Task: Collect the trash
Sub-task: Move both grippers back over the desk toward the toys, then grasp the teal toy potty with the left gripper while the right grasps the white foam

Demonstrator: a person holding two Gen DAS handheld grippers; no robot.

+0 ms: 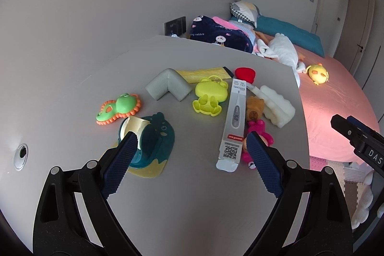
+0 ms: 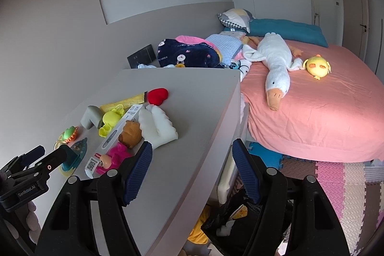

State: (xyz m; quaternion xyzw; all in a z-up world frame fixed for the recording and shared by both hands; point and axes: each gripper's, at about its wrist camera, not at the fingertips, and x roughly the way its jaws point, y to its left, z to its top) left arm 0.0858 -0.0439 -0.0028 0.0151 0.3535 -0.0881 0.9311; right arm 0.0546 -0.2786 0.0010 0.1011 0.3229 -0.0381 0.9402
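Left gripper (image 1: 190,143), lower centre of the left wrist view: blue pads spread wide, nothing pinched, hovering over a grey table (image 1: 187,196). Behind the left pad, a teal tape dispenser (image 1: 153,136) with a cream roll, resting on a yellow patch. Just left of the right pad, a long white thermometer box (image 1: 234,121) lying lengthwise, QR code toward the lower end, flap open. Beside it on the right, a brown bear toy (image 1: 255,107) and a pink doll (image 1: 255,133) partly behind the right pad. Farther right, a white foam piece (image 1: 278,107). Mid-frame: a grey corner guard (image 1: 168,85), a yellow-green frog mould (image 1: 210,95), a green and orange teether (image 1: 118,108) to the left. Toward the top of the clutter, a yellow flat pack (image 1: 204,73) and a red heart cushion (image 1: 245,73)

Right gripper (image 2: 192,155), lower centre of the right wrist view: pads apart, empty, straddling the table's right edge, left pad over the tabletop, right pad over the floor side. Below that edge, at bottom centre, a black bag (image 2: 240,210) holding scraps. Right half of the frame: a pink bed (image 2: 324,112) with a white goose plush (image 2: 276,64) and a yellow chick plush (image 2: 316,66)
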